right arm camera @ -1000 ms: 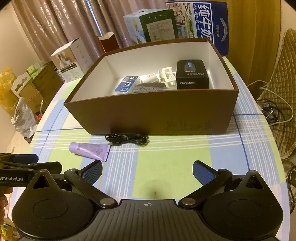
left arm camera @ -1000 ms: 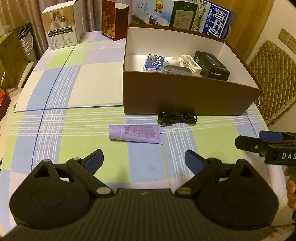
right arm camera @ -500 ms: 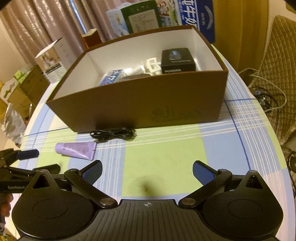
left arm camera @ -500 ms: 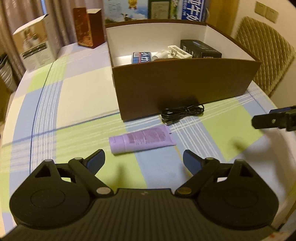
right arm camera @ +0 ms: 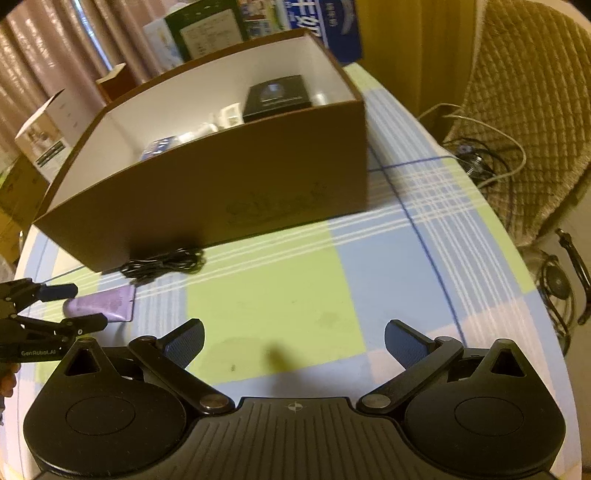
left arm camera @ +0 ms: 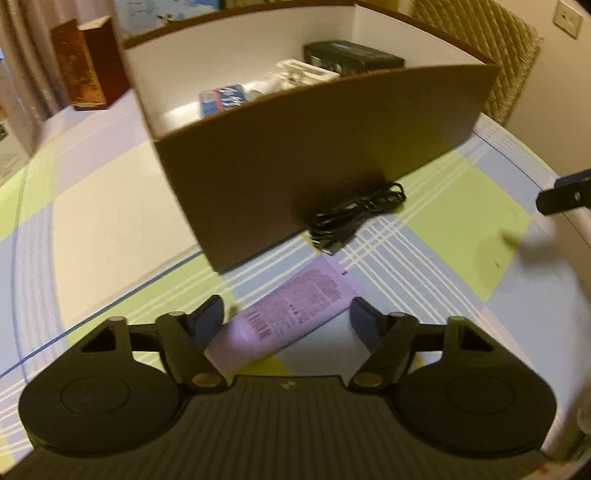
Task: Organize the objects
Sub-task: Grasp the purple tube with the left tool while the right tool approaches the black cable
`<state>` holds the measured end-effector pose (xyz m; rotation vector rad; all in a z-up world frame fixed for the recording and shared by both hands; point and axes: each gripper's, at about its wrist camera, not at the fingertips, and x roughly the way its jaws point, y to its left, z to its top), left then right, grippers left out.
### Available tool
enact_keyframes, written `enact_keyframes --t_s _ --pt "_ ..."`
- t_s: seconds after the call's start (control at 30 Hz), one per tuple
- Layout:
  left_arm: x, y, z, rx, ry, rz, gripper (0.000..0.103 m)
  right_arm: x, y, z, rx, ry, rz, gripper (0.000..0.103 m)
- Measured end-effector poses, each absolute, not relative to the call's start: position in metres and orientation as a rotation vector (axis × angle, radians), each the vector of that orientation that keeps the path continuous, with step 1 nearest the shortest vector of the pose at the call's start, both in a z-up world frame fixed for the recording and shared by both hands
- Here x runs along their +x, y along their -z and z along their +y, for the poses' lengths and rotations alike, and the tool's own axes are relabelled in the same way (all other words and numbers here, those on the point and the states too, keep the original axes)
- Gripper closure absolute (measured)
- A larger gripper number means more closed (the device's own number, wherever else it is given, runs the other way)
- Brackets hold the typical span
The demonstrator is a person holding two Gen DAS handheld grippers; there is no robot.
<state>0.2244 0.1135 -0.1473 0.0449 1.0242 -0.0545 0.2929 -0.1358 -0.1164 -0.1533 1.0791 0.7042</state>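
Observation:
A purple tube (left arm camera: 291, 314) lies on the checked tablecloth in front of a brown box (left arm camera: 332, 147) with white inner walls. My left gripper (left arm camera: 286, 317) is down over the tube, one finger on each side, jaws closing; the pads do not clearly press on it. The right wrist view shows the same: the left gripper (right arm camera: 88, 305) straddles the tube (right arm camera: 107, 301). A coiled black cable (left arm camera: 354, 218) lies against the box's front wall. My right gripper (right arm camera: 293, 341) hangs open over bare cloth, holding nothing. Inside the box are a blue packet (left arm camera: 221, 99), a white item (left arm camera: 299, 74) and a black carton (left arm camera: 351, 61).
A dark red box (left arm camera: 81, 74) stands at the table's far left, and a white carton (right arm camera: 44, 136) beside it. Tall printed cartons (right arm camera: 321, 22) stand behind the brown box. A quilted chair (right arm camera: 528, 92) and loose wires (right arm camera: 480, 162) lie past the table's right edge.
My left gripper has dropped and rolled towards the tube, and its jaws have narrowed around it. The right gripper has drifted a little lower and stayed open.

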Motion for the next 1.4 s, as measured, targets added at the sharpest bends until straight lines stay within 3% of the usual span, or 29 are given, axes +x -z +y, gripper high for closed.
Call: enact_keyframes --t_s 0.2,0.63,0.77,1.07,1.4 --pt "0.216 0.149 0.099 0.050 0.141 1.062 0.052 0.297 0.117 -0.142 -0.145 -0.674 1.088 0.002" --pt "0.222 0.157 0.091 -0.110 -0.087 1.082 0.055 0.299 0.120 -0.147 -0.158 -0.695 1.092 0.002" --pt "0.224 0.156 0.089 -0.139 -0.155 1.085 0.074 0.299 0.120 -0.151 -0.164 -0.698 1.089 0.002" --pt "0.190 0.154 0.100 -0.244 -0.319 1.081 0.075 0.295 0.126 -0.144 -0.201 -0.788 1.074 0.002" --pt "0.147 0.149 0.147 -0.335 -0.556 1.059 0.075 0.267 0.137 -0.074 -0.277 -1.006 1.023 0.002"
